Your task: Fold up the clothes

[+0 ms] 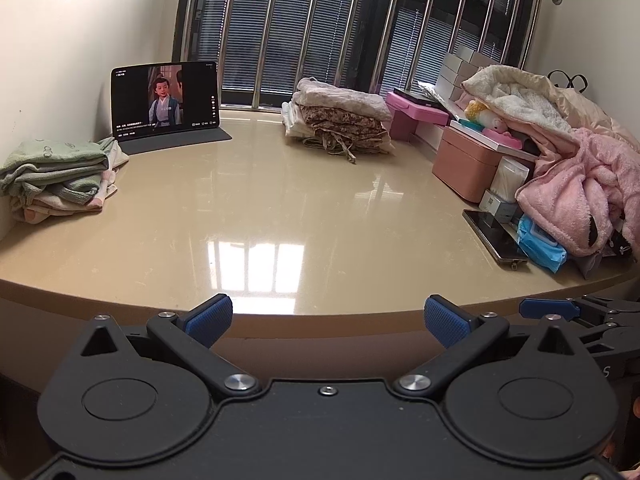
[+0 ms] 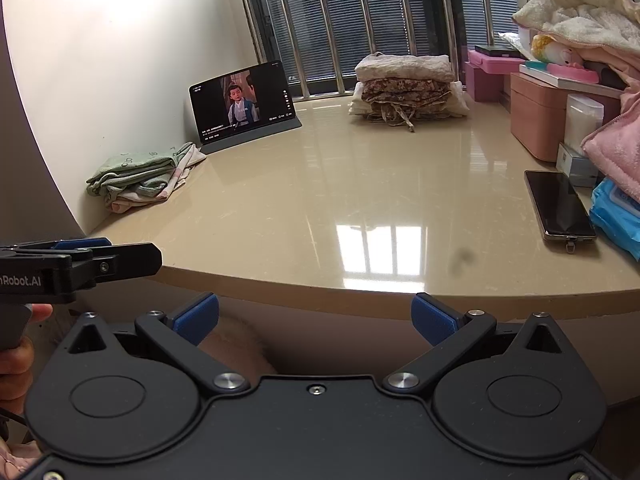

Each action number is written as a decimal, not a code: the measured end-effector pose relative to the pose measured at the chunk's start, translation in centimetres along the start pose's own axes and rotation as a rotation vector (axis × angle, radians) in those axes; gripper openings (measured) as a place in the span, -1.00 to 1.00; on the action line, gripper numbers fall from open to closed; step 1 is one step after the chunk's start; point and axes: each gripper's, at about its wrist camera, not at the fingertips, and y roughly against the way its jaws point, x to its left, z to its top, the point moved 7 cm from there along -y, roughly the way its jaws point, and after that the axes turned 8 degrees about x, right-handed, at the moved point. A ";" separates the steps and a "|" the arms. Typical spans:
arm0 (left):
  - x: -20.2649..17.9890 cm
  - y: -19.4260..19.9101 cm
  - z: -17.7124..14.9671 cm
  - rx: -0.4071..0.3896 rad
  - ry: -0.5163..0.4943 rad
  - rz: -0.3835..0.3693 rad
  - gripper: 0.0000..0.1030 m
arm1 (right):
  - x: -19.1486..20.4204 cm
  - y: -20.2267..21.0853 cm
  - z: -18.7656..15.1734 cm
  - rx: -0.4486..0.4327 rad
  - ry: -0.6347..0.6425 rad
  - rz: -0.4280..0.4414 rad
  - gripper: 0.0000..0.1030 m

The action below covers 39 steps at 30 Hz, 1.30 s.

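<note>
Both grippers wait at the table edge, nothing held.

I see my left gripper (image 1: 328, 320) and right gripper (image 2: 316, 318) with jaws wide apart and empty. On the beige table (image 1: 280, 208) one folded pile (image 1: 340, 120) lies by the window, a green pile (image 1: 56, 176) at the left wall, and the unfolded pink fleece (image 1: 580, 196) at the right.

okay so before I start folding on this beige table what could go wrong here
1. The unfolded fluffy pink garment slumps over the black phone and blue wipes pack by the glossy beige table's front edge; dragging it out could pull them off.
2. The propped tablet might tip if cloth sweeps left.

Both the left gripper and right gripper are open and empty.
</note>
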 end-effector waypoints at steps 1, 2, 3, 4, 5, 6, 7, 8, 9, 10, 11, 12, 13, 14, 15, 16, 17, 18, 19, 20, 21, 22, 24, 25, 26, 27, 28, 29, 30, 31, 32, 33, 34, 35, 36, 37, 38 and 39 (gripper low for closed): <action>-0.1 0.0 0.0 -0.002 -0.007 0.004 1.00 | 0.0 0.0 0.0 0.000 -0.001 0.000 1.00; -0.2 0.0 0.0 -0.004 -0.015 0.008 1.00 | 0.0 0.0 0.0 0.000 -0.002 0.000 1.00; -0.3 0.1 0.0 -0.006 -0.022 0.011 1.00 | 0.0 0.0 0.0 0.000 -0.003 0.000 1.00; -0.4 0.1 -0.1 -0.009 -0.029 0.015 1.00 | -0.1 0.0 0.0 -0.001 -0.004 0.000 1.00; -0.7 0.4 -0.4 -0.017 -0.032 0.014 1.00 | -0.1 0.0 0.1 -0.001 -0.005 0.000 1.00; -1.0 0.6 -0.6 -0.023 -0.033 0.012 1.00 | -0.1 0.0 0.1 -0.001 -0.006 0.000 1.00; -0.9 0.2 -0.3 -0.008 -0.018 0.004 1.00 | -0.1 0.0 0.1 -0.001 -0.007 0.000 1.00; -0.8 -0.2 -0.1 0.005 -0.006 -0.004 1.00 | -0.1 0.0 0.1 -0.001 -0.008 0.000 1.00; -0.7 -0.2 -0.2 0.003 -0.004 -0.006 1.00 | -0.1 -0.1 0.1 -0.001 -0.009 0.000 1.00; -0.6 -0.2 -0.2 0.001 -0.003 -0.008 1.00 | 0.0 -0.2 -0.1 -0.001 -0.009 0.000 1.00; -0.6 -0.3 -0.3 0.001 -0.005 -0.008 1.00 | 0.1 -0.3 -0.2 -0.001 -0.009 0.000 1.00; -0.5 -0.3 -0.4 0.002 -0.006 -0.008 1.00 | 0.2 -0.4 -0.3 -0.001 -0.008 0.000 1.00; -0.6 -0.2 -0.1 0.006 -0.008 -0.006 1.00 | 0.2 -0.4 -0.4 -0.001 -0.007 0.000 1.00; -0.5 -0.2 -0.1 0.007 -0.009 -0.003 1.00 | 0.2 -0.4 -0.4 -0.001 -0.007 0.000 1.00; -0.5 -0.3 -0.1 0.007 -0.008 -0.003 1.00 | 0.3 -0.4 -0.4 -0.002 -0.007 -0.001 1.00; -0.5 -0.3 -0.2 0.007 -0.007 -0.005 1.00 | 0.3 -0.3 -0.5 -0.002 -0.007 -0.002 1.00; -0.5 -0.3 -0.2 0.006 -0.006 -0.006 1.00 | 0.1 -0.3 -0.3 0.003 -0.003 0.000 1.00; -0.5 -0.3 -0.3 0.006 -0.007 -0.006 1.00 | -0.1 -0.3 -0.2 0.007 0.000 0.001 1.00; -0.5 -0.3 -0.3 0.006 -0.007 -0.006 1.00 | -0.1 -0.3 -0.2 0.007 -0.001 0.001 1.00; -0.6 -0.3 -0.3 0.005 -0.007 -0.008 1.00 | -0.1 -0.3 -0.3 0.007 -0.001 0.000 1.00; -0.6 -0.3 -0.3 0.005 -0.009 -0.009 1.00 | 0.0 -0.3 -0.3 0.007 -0.001 0.000 1.00; -0.6 -0.3 -0.3 0.004 -0.010 -0.010 1.00 | 0.0 -0.3 -0.3 0.007 -0.001 0.000 1.00; -0.6 -0.3 -0.2 0.005 -0.012 -0.012 1.00 | 0.0 -0.4 -0.3 0.008 -0.002 0.000 1.00; -0.6 -0.3 -0.2 0.005 -0.013 -0.013 1.00 | 0.0 -0.4 -0.3 0.008 -0.002 0.001 1.00; -0.7 -0.3 -0.2 0.006 -0.014 -0.013 1.00 | 0.0 -0.4 -0.3 0.008 -0.002 0.002 1.00; -0.7 -0.3 -0.3 0.006 -0.016 -0.013 1.00 | 0.0 -0.4 -0.3 0.008 -0.002 0.002 1.00; -0.7 -0.3 -0.3 0.006 -0.017 -0.014 1.00 | 0.0 -0.4 -0.3 0.009 -0.002 0.002 1.00; -0.7 -0.3 -0.3 0.007 -0.017 -0.015 1.00 | 0.0 -0.4 -0.4 0.009 -0.002 0.002 1.00; -0.6 -0.3 -0.3 0.006 -0.018 -0.017 1.00 | 0.0 -0.4 -0.4 0.009 -0.002 0.002 1.00; -0.7 -0.3 -0.3 0.006 -0.020 -0.015 1.00 | 0.0 -0.4 -0.4 0.009 -0.002 0.002 1.00; -0.7 -0.3 -0.3 0.005 -0.020 -0.015 1.00 | 0.1 -0.4 -0.4 0.008 -0.002 0.001 1.00; -0.7 -0.3 -0.3 0.005 -0.020 -0.015 1.00 | 0.1 -0.3 -0.4 0.008 -0.001 0.001 1.00; -0.7 -0.3 -0.3 0.007 -0.020 -0.016 1.00 | 0.1 -0.4 -0.4 0.009 -0.001 0.001 1.00; -0.7 -0.3 -0.3 0.008 -0.020 -0.016 1.00 | 0.0 -0.4 -0.4 0.010 -0.002 0.001 1.00; -0.7 -0.3 -0.2 0.009 -0.020 -0.016 1.00 | 0.0 -0.5 -0.3 0.010 -0.002 0.001 1.00; -0.7 -0.4 -0.2 0.010 -0.020 -0.016 1.00 | 0.0 -0.5 -0.3 0.010 -0.002 0.001 1.00; -0.7 -0.4 -0.3 0.010 -0.020 -0.017 1.00 | 0.0 -0.5 -0.4 0.010 -0.002 0.001 1.00; -0.7 -0.4 -0.3 0.010 -0.020 -0.017 1.00 | 0.1 -0.5 -0.4 0.010 -0.001 0.000 1.00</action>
